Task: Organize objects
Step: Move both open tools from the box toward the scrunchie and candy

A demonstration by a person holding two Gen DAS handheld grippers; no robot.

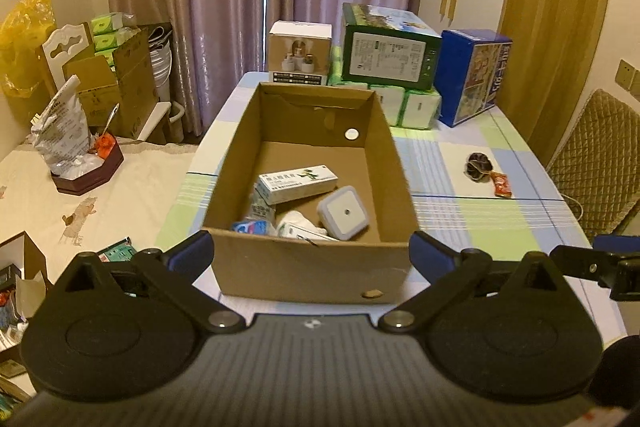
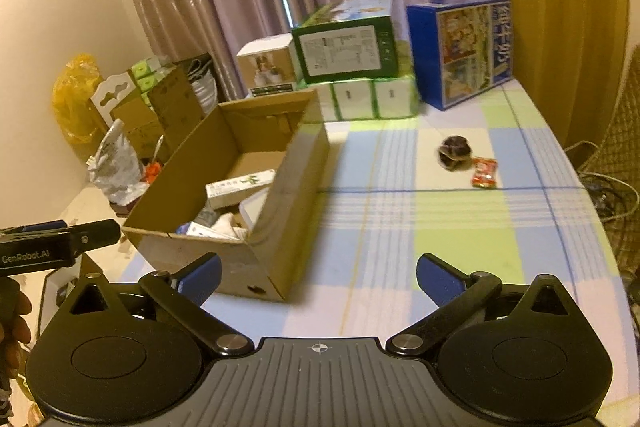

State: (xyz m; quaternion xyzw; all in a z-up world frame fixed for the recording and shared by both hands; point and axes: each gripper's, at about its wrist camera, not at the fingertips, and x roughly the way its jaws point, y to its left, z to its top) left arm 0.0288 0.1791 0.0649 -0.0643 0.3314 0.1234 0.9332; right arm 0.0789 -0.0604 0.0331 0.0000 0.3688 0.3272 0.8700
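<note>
Cardboard fills the middle of what we see: an open cardboard box [image 1: 240,163] stands on the checked tablecloth [image 1: 460,219], its near wall just ahead of our left gripper [image 1: 311,251]. That gripper's blue-tipped fingers [image 1: 192,251] are spread wide, one off each front corner of the box, and hold nothing. Inside the box, toward the near end, lie a white and green medicine carton [image 1: 297,183], a square white night-light plug [image 1: 343,213] just beside it, and a few smaller packets under and in front of them that we cannot make out.

Our right gripper [image 2: 318,279] hovers over the cloth to the right of the box, fingers also wide apart and empty; its left fingertip sits near the box's front right corner. Well ahead of it, out on the open cloth, lie a dark round object [image 2: 454,151] and a small red snack packet [image 2: 485,173], the two touching or nearly so, both well apart from the box.

At the far end of the table we see a green printed box [image 1: 390,47] stacked on tissue packs [image 1: 416,107], a white product box [image 1: 299,53] and a blue carton [image 1: 472,75].
</note>
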